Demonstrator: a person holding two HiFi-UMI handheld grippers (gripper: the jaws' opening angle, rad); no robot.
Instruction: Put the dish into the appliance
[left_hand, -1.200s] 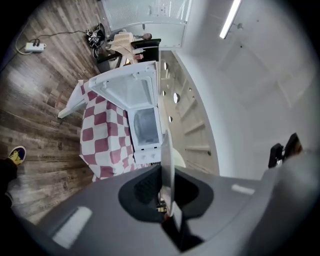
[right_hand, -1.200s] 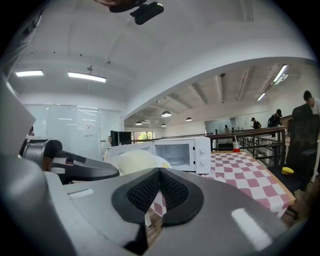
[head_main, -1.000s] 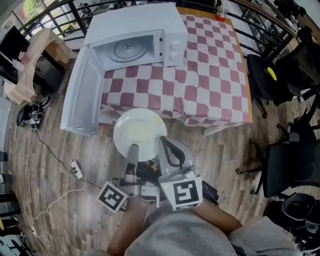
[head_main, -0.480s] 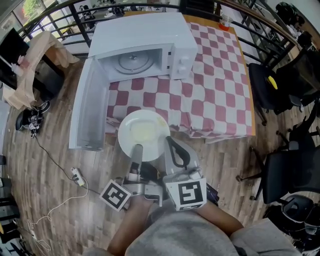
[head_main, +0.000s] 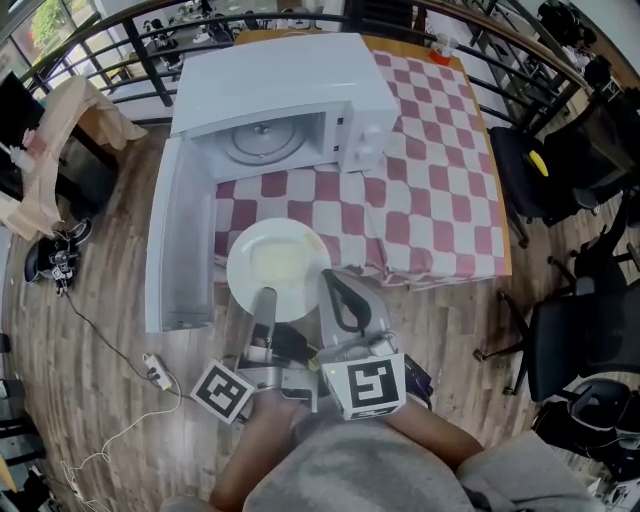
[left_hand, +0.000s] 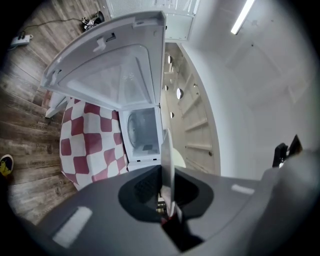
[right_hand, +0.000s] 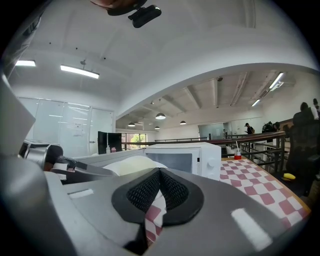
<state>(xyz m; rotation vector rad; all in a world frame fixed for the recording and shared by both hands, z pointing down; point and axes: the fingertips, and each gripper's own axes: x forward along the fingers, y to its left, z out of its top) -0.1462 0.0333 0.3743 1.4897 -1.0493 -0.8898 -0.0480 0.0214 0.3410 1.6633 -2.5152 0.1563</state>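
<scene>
A white dish (head_main: 280, 262) hangs level over the near edge of the checkered table, in front of the open white microwave (head_main: 290, 95). My left gripper (head_main: 264, 297) is shut on the dish's near rim. In the left gripper view the dish (left_hand: 166, 160) shows edge-on between the jaws of the left gripper (left_hand: 168, 202), with the microwave cavity (left_hand: 141, 131) and its door (left_hand: 112, 75) ahead. My right gripper (head_main: 338, 287) sits just right of the dish, shut and empty. In the right gripper view the right gripper (right_hand: 160, 186) is closed, with the dish (right_hand: 131, 164) and microwave (right_hand: 182, 156) beyond.
The microwave door (head_main: 180, 245) swings out to the left past the table's edge. A red-and-white checkered cloth (head_main: 430, 170) covers the table. Black office chairs (head_main: 565, 320) stand on the right. A cable and power strip (head_main: 152, 368) lie on the wooden floor on the left.
The table and microwave have drawn closer to me in the head view, so the dish now overlaps the table's near edge more. Both grippers keep the same hold.
</scene>
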